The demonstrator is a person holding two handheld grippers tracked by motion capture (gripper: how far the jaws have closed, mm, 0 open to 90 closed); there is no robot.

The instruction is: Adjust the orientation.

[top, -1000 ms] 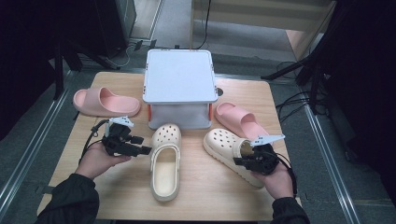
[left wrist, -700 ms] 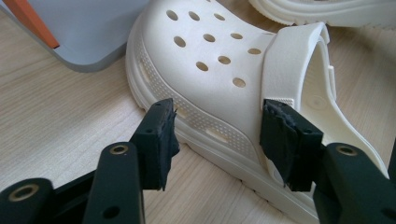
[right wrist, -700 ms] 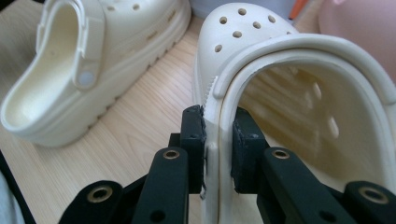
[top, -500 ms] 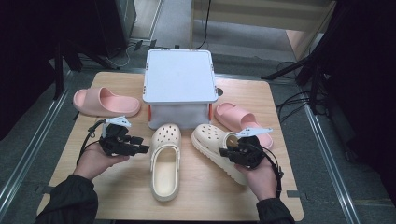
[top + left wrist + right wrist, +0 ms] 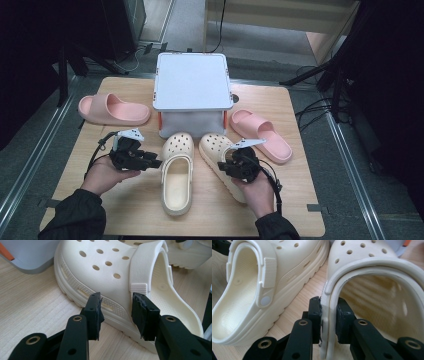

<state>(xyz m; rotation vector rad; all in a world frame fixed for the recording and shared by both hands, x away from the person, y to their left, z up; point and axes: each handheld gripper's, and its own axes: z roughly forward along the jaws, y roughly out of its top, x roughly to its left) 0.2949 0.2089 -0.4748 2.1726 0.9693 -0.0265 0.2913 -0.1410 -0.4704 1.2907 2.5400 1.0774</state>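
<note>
In the high view, two forearms in dark sleeves enter from the bottom edge and angle inward over the wooden surface (image 5: pixel 135 210). The left hand (image 5: pixel 102 175), at lower left, wraps the left hand-held gripper (image 5: pixel 155 162) from below and holds it level, pointing toward the frame's right at the side of the left clog (image 5: pixel 176 175), which lies at lower centre with its toe toward the box (image 5: pixel 191 95). In the left gripper view the jaws stand partly apart and have just been closing; their pads (image 5: pixel 94 312) sit just short of the clog's (image 5: pixel 120 287) side wall near its strap, apart from it, with nothing between them.

The right hand (image 5: pixel 257 187), right of centre, grips the right hand-held gripper (image 5: pixel 226 167) with its jaws pointing toward the frame's left. In the right gripper view the jaws are narrow and clamped on the heel rim of the right clog (image 5: pixel 372 277), one pad outside the rim and one inside. That clog (image 5: pixel 216 150) lies just beside the left one, toes near the box front.

One pink slide (image 5: pixel 112 109) lies at the left of the surface, another (image 5: pixel 262 135) right of the box.
</note>
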